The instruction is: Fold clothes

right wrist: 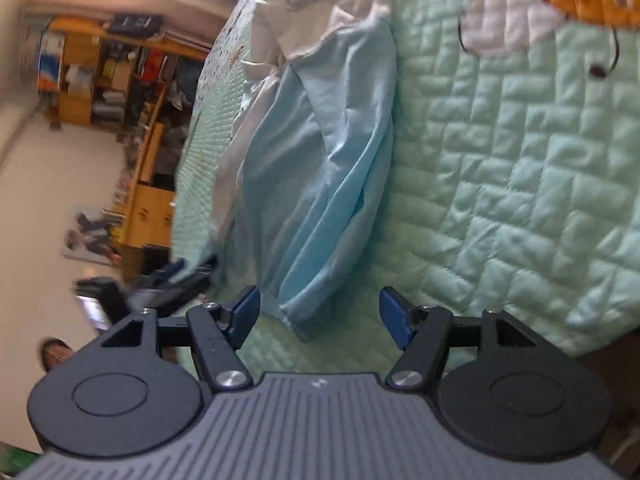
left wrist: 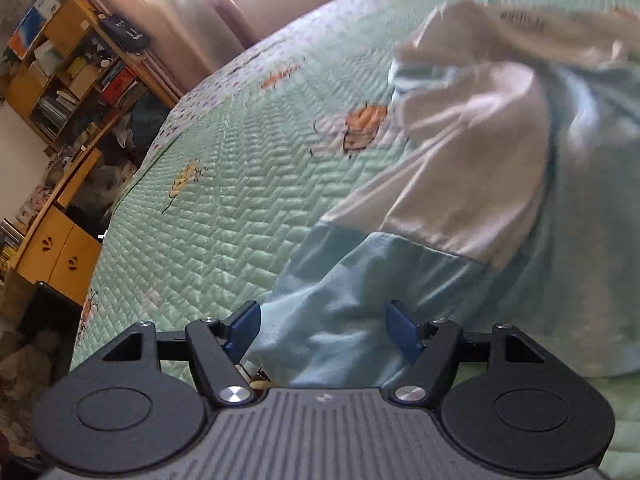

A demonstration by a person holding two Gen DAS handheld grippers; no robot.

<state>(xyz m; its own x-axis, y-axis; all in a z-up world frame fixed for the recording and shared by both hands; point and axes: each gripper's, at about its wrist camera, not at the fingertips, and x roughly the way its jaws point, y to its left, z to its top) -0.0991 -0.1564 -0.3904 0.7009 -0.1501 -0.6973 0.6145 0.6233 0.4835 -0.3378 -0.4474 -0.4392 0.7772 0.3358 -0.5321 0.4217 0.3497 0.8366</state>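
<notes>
Blue-white garment (right wrist: 320, 152) bunched lengthwise, hem nearest, on quilt (right wrist: 500, 200)

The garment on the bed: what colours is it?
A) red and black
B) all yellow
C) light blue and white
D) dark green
C: the garment lying crumpled on the green quilt has a light blue lower part and a white upper part, in both wrist views.
</notes>
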